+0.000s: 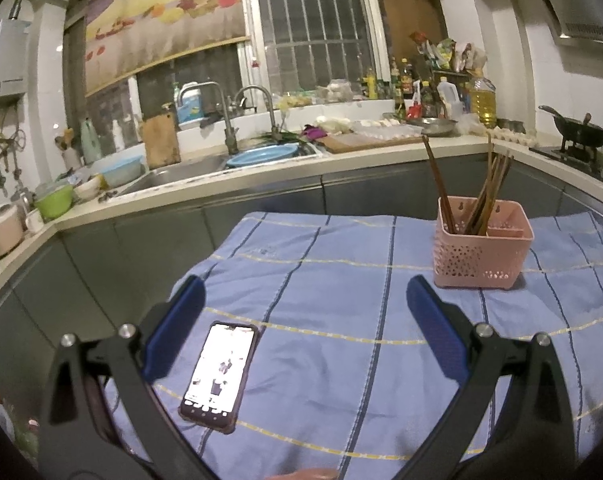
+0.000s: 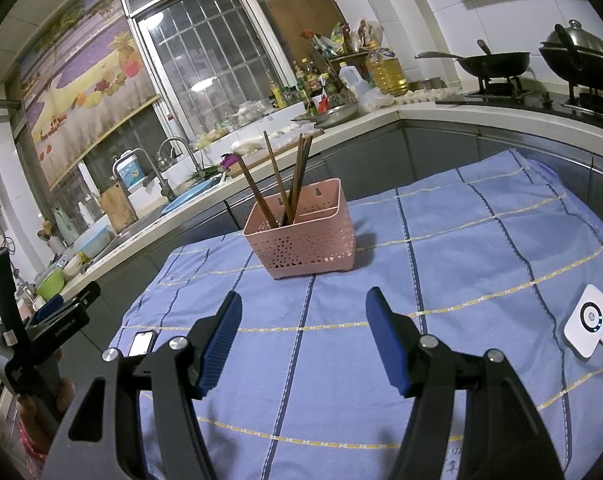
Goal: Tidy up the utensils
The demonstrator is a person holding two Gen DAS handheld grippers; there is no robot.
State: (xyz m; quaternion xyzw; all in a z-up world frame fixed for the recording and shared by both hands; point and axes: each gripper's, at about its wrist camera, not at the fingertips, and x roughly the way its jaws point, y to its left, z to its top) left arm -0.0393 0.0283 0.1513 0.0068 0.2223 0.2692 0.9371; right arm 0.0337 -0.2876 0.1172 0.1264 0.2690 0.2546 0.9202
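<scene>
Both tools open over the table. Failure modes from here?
1. The chopsticks lean at mixed angles in the pink basket; bumping one could tip the basket, which looks light.
2. A phone lies right beside the left tool; a low sweep could knock it.
3. The blue cloth is wrinkled and could drag under the right tool.
</scene>
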